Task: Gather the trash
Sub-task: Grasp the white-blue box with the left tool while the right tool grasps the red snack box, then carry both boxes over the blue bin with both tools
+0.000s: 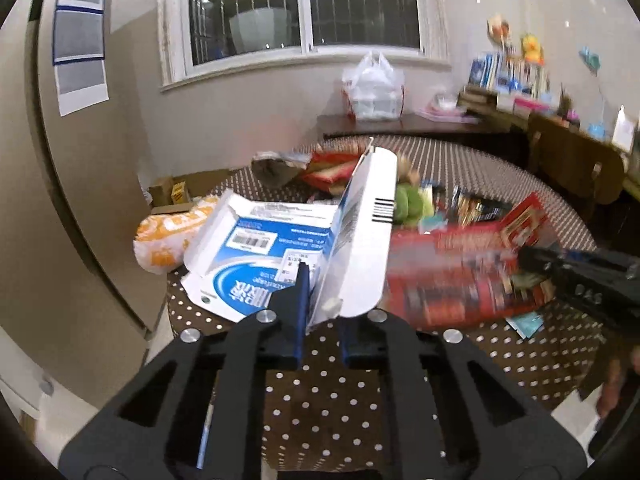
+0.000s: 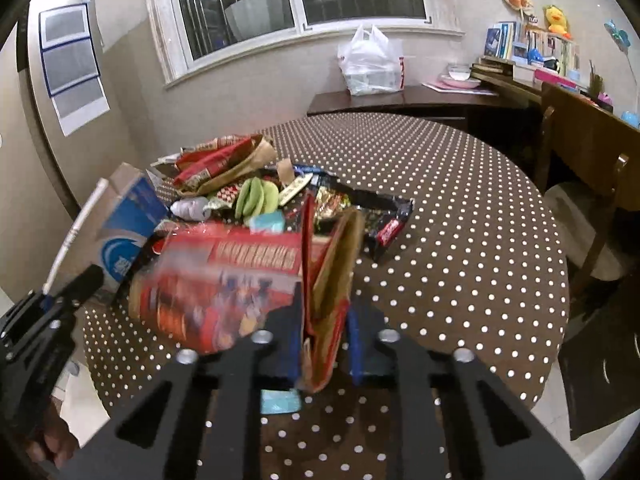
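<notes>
The left gripper (image 1: 320, 300) is clenched on an upright flap of the opened white-and-blue carton (image 1: 280, 248), whose printed panel lies flat on the polka-dot bench (image 1: 332, 400) just left of the fingers (image 1: 301, 300); the right gripper (image 2: 324, 340) grasps the folded edge of a flattened red box (image 2: 224, 280), its brown inner face standing between the blue pads; the box spreads away to that gripper's left, blurred. Ahead of both grippers lies the rest of the trash; a green banana bunch (image 2: 256, 198), red snack wrappers (image 2: 216, 164), a dark candy wrapper (image 2: 384, 216); beyond the left gripper's far left, an orange-and-white bag (image 1: 168, 236) sits at the bench edge; a white plastic bag (image 2: 370, 62) stands on the dark sideboard far ahead, under the window.
</notes>
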`<state>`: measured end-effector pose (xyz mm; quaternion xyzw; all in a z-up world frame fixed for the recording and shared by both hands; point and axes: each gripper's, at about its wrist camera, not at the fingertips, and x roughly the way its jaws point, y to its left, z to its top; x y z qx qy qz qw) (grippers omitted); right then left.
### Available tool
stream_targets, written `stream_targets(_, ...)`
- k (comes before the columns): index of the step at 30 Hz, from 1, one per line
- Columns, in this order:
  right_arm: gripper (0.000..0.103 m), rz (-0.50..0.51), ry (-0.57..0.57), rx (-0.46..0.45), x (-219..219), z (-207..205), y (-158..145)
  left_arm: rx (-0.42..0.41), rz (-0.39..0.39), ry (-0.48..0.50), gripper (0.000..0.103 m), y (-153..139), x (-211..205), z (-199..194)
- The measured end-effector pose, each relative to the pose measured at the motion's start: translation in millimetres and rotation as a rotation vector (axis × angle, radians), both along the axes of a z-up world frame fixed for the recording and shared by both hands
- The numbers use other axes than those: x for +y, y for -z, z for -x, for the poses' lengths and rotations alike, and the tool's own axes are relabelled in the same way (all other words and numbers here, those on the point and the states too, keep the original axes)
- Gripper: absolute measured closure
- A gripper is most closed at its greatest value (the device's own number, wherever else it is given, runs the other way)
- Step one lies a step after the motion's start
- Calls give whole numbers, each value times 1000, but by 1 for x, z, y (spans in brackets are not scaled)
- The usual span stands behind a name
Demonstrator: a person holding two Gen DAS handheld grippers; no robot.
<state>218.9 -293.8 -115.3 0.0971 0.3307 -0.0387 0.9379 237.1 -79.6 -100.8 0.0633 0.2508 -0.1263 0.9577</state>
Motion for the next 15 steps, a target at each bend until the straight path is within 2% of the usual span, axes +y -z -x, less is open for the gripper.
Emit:
stream_targets(2,93,44,12,-38,3,4,-5,-30,54,-8,92,-9,9,7)
stream_targets(5,94,54,18,-78,4,9,-12,-39,131,-6,94,-17,18,11)
stream_targets(15,94,125,6,-245,26,31,-58,-80,302,47,97,-41,52,38)
